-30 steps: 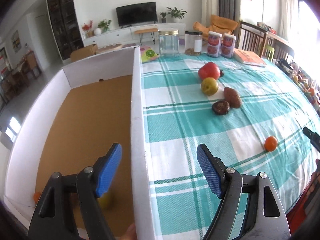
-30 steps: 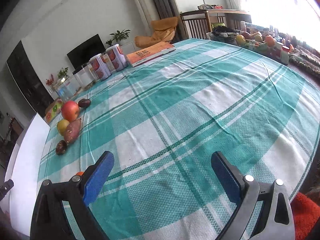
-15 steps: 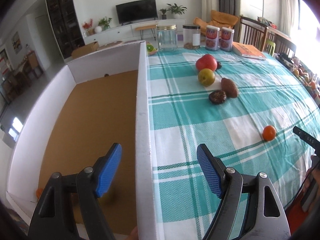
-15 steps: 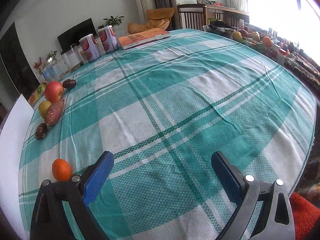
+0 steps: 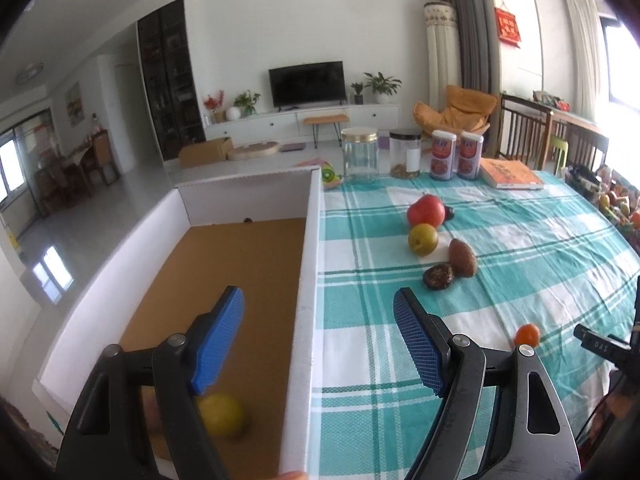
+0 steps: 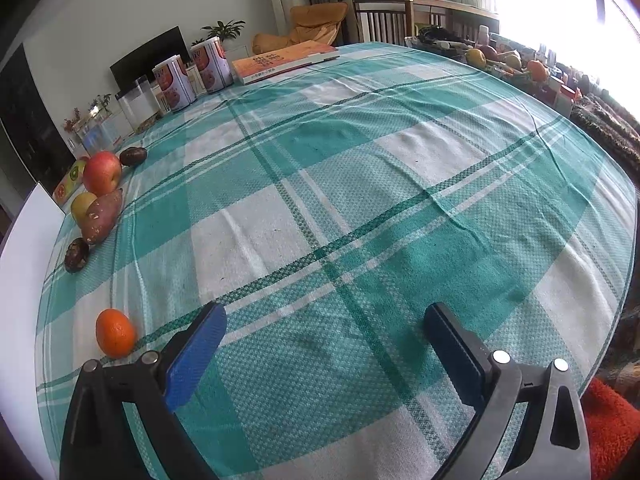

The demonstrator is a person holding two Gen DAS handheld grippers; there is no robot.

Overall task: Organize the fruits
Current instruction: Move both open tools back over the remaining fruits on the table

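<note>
Both grippers empty, fruit split between box and bench.

Left wrist: my left gripper gapes wide, straddling the box wall; yellow fruit lies inside; apple cluster well apart on the bench. Right wrist: my right gripper spread wide, empty; orange just beside its left finger; risk: a careless swing nudges it rolling off.

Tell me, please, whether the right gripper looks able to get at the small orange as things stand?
Probably yes. The right gripper is open and empty, and the orange sits alone on the cloth just left of its left finger, with nothing between them.
</note>
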